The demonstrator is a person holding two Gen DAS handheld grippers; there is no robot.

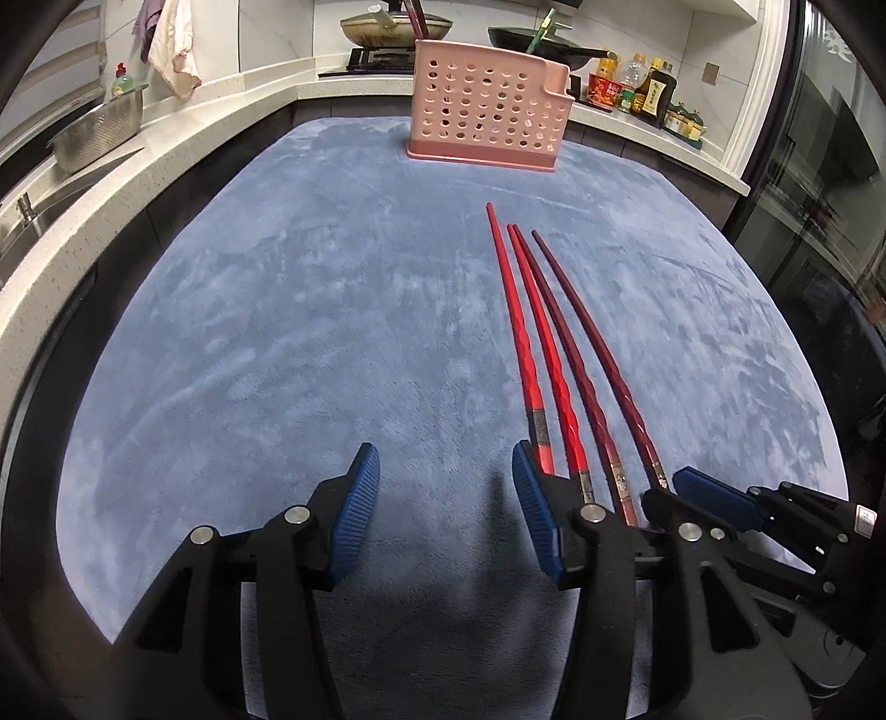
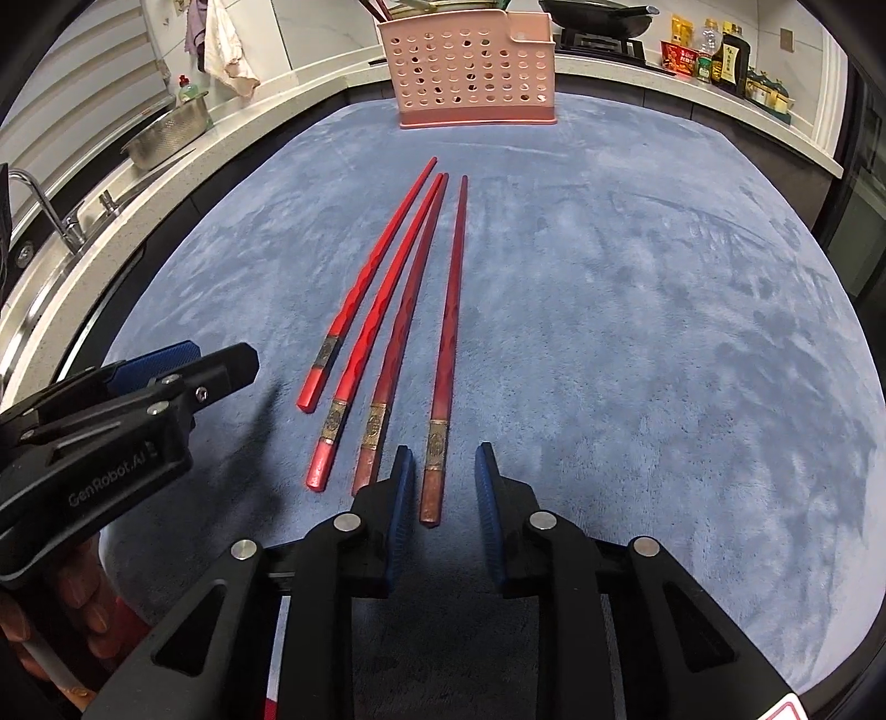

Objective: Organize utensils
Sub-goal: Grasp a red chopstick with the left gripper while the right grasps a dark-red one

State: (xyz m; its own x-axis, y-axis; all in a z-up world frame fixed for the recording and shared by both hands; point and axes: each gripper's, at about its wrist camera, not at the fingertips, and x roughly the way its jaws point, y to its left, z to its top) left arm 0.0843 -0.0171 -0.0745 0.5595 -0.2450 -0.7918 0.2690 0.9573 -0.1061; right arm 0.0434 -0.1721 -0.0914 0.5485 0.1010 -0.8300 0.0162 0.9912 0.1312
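Straddling the rightmost chopstick (image 2: pixel 443 354), right hand-held gripper (image 2: pixel 444 487) low, parted.

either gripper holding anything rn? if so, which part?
Nothing held. The left gripper is open over bare cloth. The right gripper is open, fingers straddling the butt end of the rightmost chopstick, which lies on the blue cloth, not clamped.

Four chopsticks (image 2: pixel 404 310) lie on the worktop: two bright red, two darker red. One pink holder (image 2: pixel 470 72) stands beyond them. Two woks (image 1: pixel 545 41) sit on the stove.
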